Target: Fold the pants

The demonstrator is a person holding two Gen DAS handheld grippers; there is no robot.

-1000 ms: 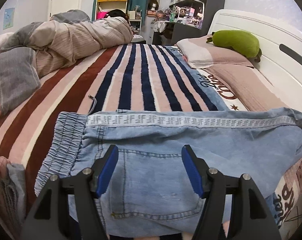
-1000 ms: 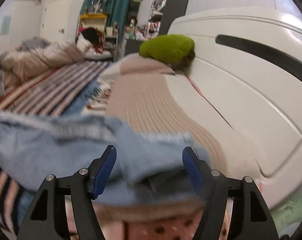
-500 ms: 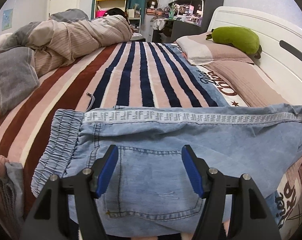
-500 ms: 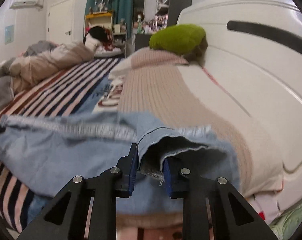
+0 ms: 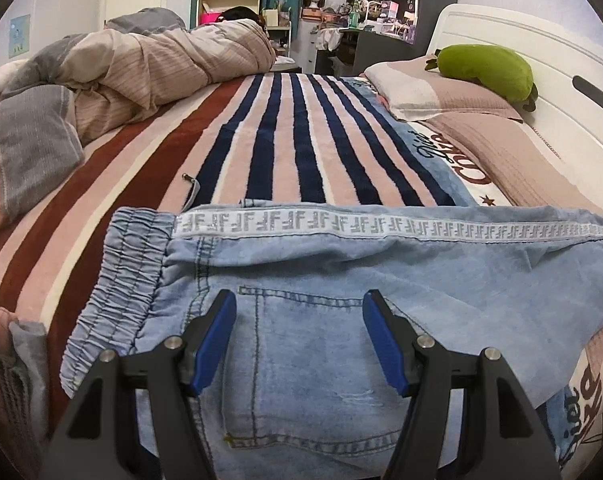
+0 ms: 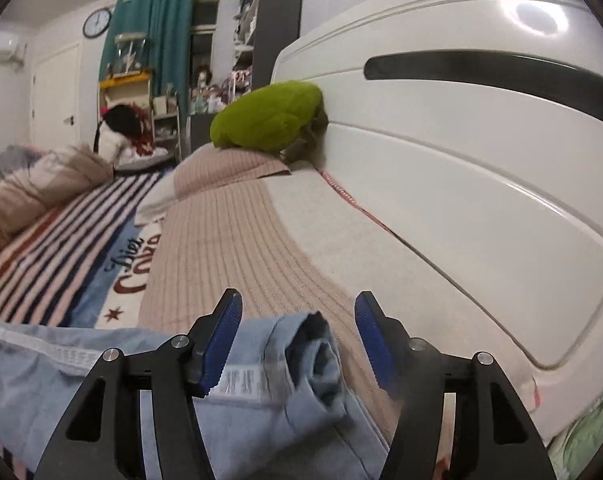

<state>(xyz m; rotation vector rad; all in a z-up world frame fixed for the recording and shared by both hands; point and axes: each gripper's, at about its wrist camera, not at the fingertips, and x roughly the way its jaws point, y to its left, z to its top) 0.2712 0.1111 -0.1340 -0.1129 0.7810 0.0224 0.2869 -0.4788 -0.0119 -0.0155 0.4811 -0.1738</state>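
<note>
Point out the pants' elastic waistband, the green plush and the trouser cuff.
elastic waistband [image 5: 117, 288], left wrist view, gathered denim.
green plush [image 5: 485, 66], left wrist view, its back.
trouser cuff [image 6: 317, 344], right wrist view, rolled hem.

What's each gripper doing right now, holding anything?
Left gripper: open over the jeans, gripping nothing.
Right gripper: jaws opening, the jeans cuff lies between them, not pinched.

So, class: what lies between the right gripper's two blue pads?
In the right wrist view, the jeans' rolled leg cuff lies between the opening right gripper, touching neither pad; its logo tape shows there too.
</note>
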